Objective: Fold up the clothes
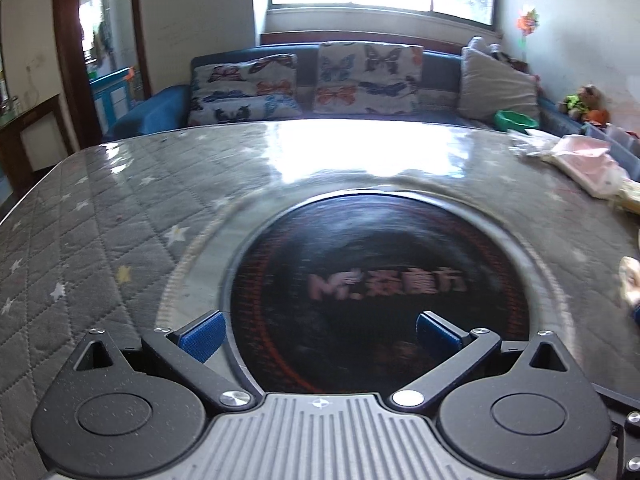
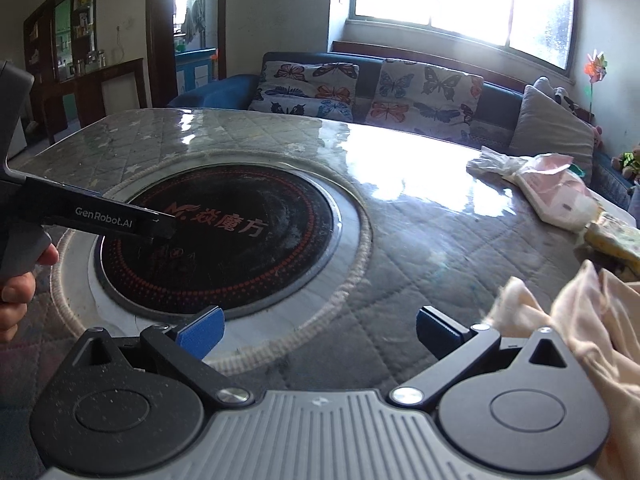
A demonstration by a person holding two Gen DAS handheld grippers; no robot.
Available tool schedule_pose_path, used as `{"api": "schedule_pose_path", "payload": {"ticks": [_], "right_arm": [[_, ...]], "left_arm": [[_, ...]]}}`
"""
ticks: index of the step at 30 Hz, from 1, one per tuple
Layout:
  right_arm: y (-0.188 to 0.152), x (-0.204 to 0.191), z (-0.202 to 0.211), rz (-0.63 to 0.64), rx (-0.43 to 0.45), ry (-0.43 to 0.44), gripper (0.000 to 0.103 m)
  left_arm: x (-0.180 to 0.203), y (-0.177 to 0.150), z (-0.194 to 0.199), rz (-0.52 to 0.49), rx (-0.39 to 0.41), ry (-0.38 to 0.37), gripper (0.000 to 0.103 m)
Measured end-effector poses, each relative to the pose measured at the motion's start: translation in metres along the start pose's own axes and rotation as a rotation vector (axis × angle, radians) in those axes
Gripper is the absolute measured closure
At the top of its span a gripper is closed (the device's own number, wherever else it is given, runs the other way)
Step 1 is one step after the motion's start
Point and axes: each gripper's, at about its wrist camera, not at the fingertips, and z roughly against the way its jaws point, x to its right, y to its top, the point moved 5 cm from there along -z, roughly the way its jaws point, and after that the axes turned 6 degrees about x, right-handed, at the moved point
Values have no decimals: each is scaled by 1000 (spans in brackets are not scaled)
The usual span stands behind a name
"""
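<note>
My left gripper (image 1: pixel 318 332) is open and empty, held low over the black round cooktop (image 1: pixel 372 276) set in the table. My right gripper (image 2: pixel 318 330) is open and empty over the grey quilted table cover (image 2: pixel 420 264). A crumpled cream garment (image 2: pixel 580 320) lies just right of the right gripper. A folded pink garment (image 2: pixel 556 192) lies at the far right of the table, also in the left wrist view (image 1: pixel 584 160). The left gripper's body (image 2: pixel 100 216) shows at the left of the right wrist view, above the cooktop (image 2: pixel 216 236).
A yellow patterned cloth (image 2: pixel 616 240) lies beyond the cream garment. A blue sofa with butterfly cushions (image 2: pixel 368 88) stands behind the table. A green bowl (image 1: pixel 514 120) sits on the sofa. The table edge (image 1: pixel 36 196) runs along the left.
</note>
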Motion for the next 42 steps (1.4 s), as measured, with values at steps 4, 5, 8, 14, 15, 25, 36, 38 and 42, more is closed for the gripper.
{"api": "schedule_pose_path", "payload": {"ticks": [4,5,8,14,15,25,36,38,42], "right_arm": [[-6,9,20,-22,10,-8,0],[-7,11,24,-29,15,-15,0],[-10,17,39,-48,30,-42,0],[-18,31,65,-74,46,-97,0],[-19,33,68,-77,49,-105,0],[-35,49,92,-104,52,-152,0],[-53,66,119,-170,50,-208,0],[-56,68,121,-170,33,-214,0],[-63,74,128,-176,7,-239,0]], "left_arm": [[20,-2,6,-32,4,-47,0],[24,-1,8,-36,6,-61,0],[39,4,15,-50,6,-103,0],[67,17,45,-91,14,-174,0],[72,18,48,-97,13,-183,0],[112,20,67,-158,2,-250,0],[151,23,83,-221,-5,-322,0],[157,24,83,-232,-6,-329,0],[167,25,84,-247,-13,-343,0]]}}
